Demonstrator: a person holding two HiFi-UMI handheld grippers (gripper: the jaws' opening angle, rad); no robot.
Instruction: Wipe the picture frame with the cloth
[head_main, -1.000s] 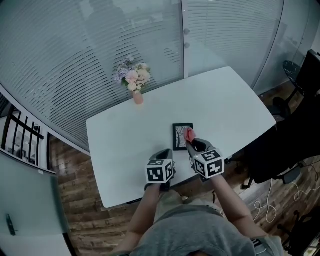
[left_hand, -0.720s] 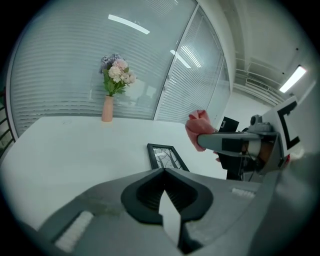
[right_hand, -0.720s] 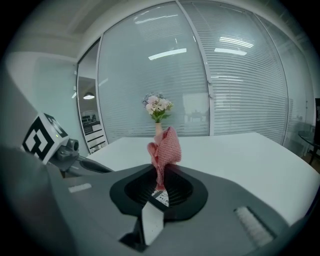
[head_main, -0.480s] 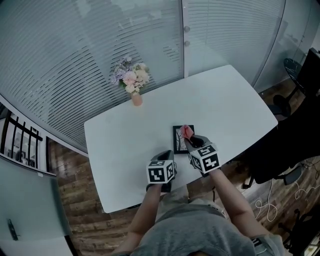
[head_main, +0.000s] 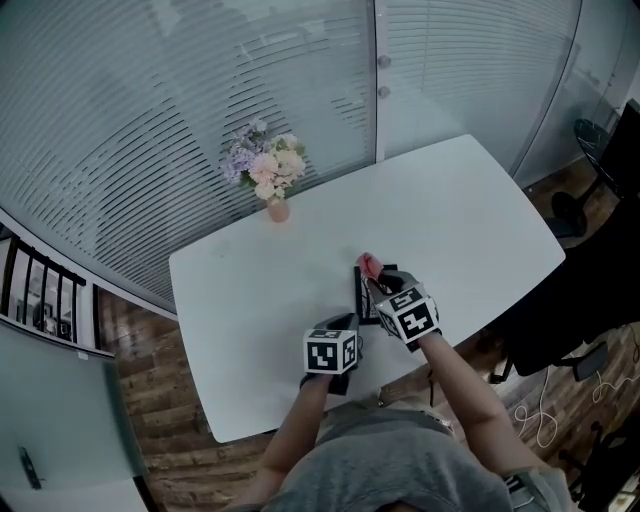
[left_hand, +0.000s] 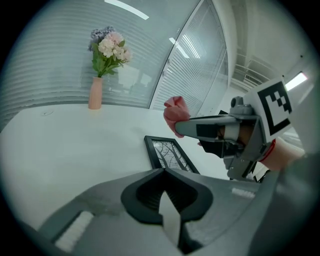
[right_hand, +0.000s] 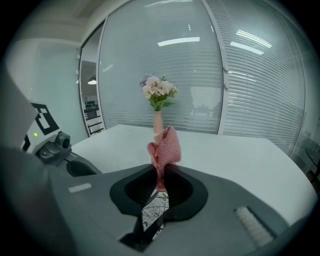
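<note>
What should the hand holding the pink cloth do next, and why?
Probably lower the right gripper: its jaws pinch the cloth, which hangs in the air above the picture frame lying flat on the table, not touching it.

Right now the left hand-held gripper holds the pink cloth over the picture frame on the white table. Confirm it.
Not the left: the right hand-held gripper holds the pink cloth over the picture frame on the white table, as the right gripper view shows.

Pink dotted cloth (right_hand: 165, 145), black picture frame (left_hand: 167, 152) with branching line print, white table (head_main: 450, 210), pink vase (head_main: 279, 211)
</note>
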